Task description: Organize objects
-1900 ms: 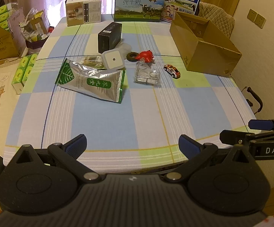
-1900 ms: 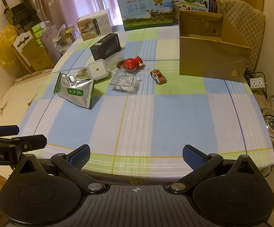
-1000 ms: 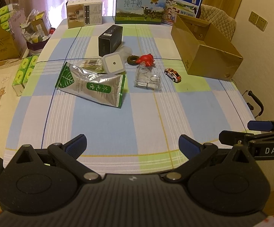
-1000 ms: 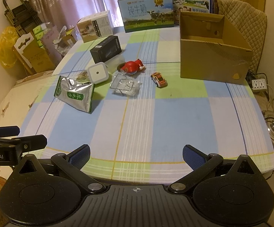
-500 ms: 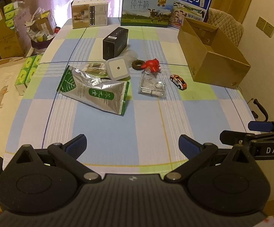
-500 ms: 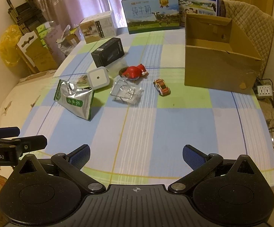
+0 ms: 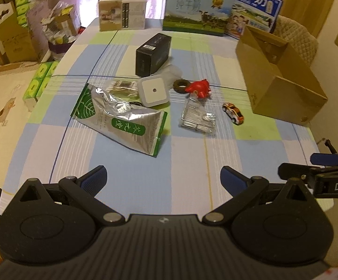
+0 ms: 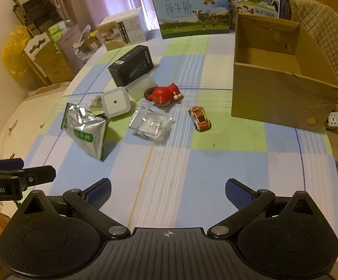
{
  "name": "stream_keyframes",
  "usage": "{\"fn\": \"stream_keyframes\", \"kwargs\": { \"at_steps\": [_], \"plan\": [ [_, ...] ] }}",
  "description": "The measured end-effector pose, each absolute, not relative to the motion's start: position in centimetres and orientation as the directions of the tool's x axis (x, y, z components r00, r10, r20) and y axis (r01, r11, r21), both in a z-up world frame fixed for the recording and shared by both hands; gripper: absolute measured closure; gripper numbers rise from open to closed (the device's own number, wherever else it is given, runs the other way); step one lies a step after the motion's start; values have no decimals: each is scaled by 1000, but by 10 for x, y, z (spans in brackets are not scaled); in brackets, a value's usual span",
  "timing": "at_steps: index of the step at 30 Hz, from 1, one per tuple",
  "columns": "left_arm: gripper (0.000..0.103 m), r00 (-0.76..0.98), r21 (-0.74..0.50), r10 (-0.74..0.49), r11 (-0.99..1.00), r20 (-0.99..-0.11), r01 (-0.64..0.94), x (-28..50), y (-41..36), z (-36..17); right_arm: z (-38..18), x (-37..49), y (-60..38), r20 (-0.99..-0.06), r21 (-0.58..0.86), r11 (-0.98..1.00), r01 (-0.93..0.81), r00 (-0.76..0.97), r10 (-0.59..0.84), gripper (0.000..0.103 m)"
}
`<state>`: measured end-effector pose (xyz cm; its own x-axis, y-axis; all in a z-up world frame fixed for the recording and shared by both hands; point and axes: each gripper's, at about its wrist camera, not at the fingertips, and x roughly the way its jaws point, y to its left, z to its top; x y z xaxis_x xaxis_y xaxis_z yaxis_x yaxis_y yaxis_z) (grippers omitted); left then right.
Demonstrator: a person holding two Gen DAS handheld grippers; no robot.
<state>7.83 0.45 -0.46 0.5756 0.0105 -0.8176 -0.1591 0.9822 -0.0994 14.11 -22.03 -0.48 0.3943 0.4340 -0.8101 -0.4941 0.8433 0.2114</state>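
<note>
Jaws apart on left gripper [image 7: 163, 178] and right gripper [image 8: 167, 190] — nothing held.
Clutter mid-surface beside empty cardboard box [image 8: 283, 88]; risk — toy car [image 8: 199, 118] rolling away if nudged.

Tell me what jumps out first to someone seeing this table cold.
The open cardboard box dominates the table's right side, nothing visible inside. Left of it a loose clutter sits mid-table: a silver-and-green foil pouch, a white square device, a red toy, a small toy car and a black box. In the foreground the left gripper and right gripper hover with jaws spread, holding nothing.
</note>
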Motion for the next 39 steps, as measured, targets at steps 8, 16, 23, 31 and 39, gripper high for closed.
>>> {"fn": "stream_keyframes", "kwargs": {
  "at_steps": [8, 16, 23, 31, 39],
  "plan": [
    [1, 515, -87, 76, 955, -854, -285, 116, 20, -27, -11, 182, -226, -811, 183, 844, -505, 408, 420, 2],
    [1, 470, -57, 151, 914, -870, -401, 173, 38, -47, -24, 218, -240, -828, 181, 847, -499, 388, 405, 2],
    [1, 426, 38, 236, 906, -873, -422, 226, 30, -66, -35, 249, -252, -840, 152, 856, -494, 392, 376, 2],
    [1, 333, 236, 378, 888, -864, -395, 259, 12, -97, -51, 277, -261, -859, 153, 852, -500, 358, 364, 2],
    [1, 267, 246, 398, 852, -878, -462, 225, 33, -107, -68, 292, -265, -878, 179, 836, -519, 299, 373, 2]
  ]
}}
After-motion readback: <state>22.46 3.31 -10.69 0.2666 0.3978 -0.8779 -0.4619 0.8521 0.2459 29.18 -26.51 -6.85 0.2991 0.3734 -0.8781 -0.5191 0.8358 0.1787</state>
